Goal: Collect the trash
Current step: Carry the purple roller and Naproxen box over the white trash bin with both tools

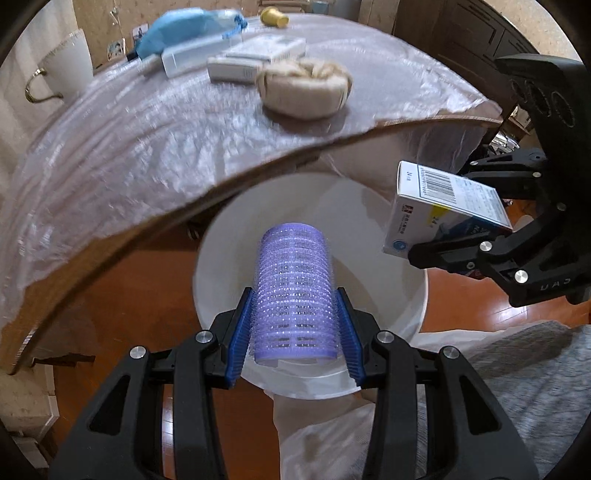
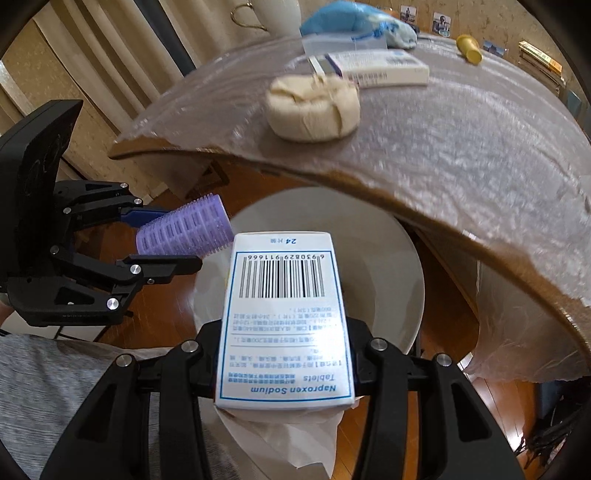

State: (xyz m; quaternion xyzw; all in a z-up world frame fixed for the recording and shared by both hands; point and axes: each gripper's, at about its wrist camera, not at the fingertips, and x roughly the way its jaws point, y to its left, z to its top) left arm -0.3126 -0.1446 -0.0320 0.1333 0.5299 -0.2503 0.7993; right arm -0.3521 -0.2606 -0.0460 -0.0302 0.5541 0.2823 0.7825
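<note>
Beside the desk [image 1: 110, 155], a white bin [image 1: 402, 258] is being hovered over. A pill box [image 2: 284, 314] is being pinched by the right gripper [image 2: 284, 354], a purple hair roller [image 1: 293, 291] by the left gripper [image 1: 293, 339]; either could be dropped outside the rim if released off-centre.

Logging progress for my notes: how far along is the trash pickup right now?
Nothing shows in the white bin yet. In hand: the left tool grips a purple hair roller, the right tool a medicine box, both over the bin. Left on the table: a beige cloth bundle, white boxes, a blue item, a yellow object.
</note>
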